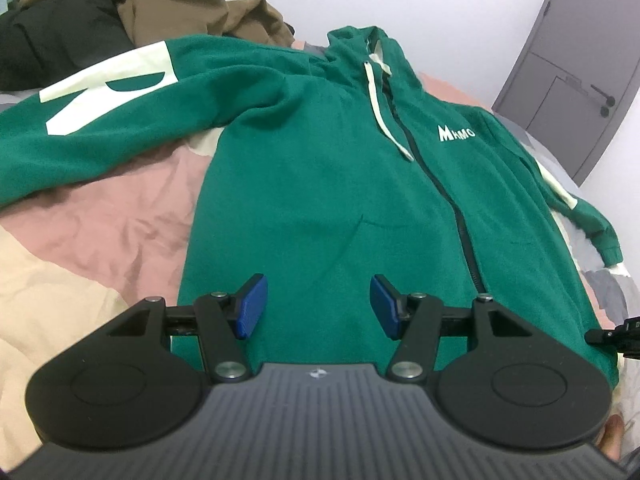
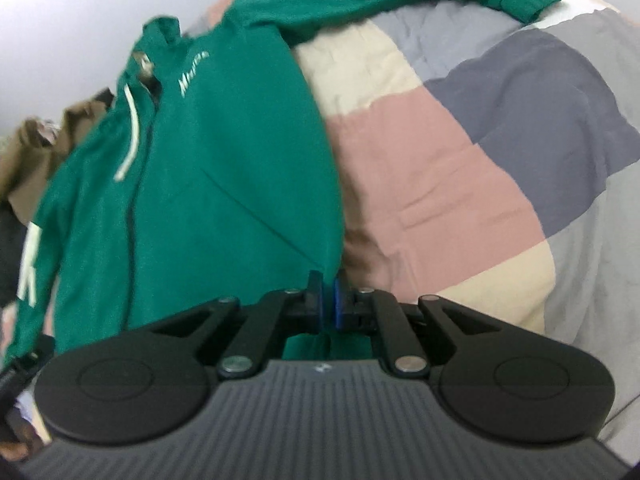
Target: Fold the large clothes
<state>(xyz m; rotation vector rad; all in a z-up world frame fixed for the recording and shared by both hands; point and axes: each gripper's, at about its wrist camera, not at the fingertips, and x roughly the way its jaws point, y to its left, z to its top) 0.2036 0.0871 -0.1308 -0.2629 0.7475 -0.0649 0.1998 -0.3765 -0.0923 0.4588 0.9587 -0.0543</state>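
The green hoodie (image 1: 320, 184) lies front-up on the patchwork bedspread (image 2: 460, 168), filling the frame's centre. The left gripper (image 1: 319, 306) hovers with jaws apart over its hem. The right gripper (image 2: 329, 300) pinches the hem's lower right corner.

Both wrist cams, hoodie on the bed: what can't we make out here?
- Hoodie hem, left wrist view: hidden behind the open left gripper.
- Chest lettering, right wrist view: motion blur, unreadable.
- Fabric depth in the shut right gripper, right wrist view: pads cover the pinched edge.
- Sleeve with white print, left wrist view: cuff cut off by the left edge.
- Clothes pile, left wrist view: cropped at the top.
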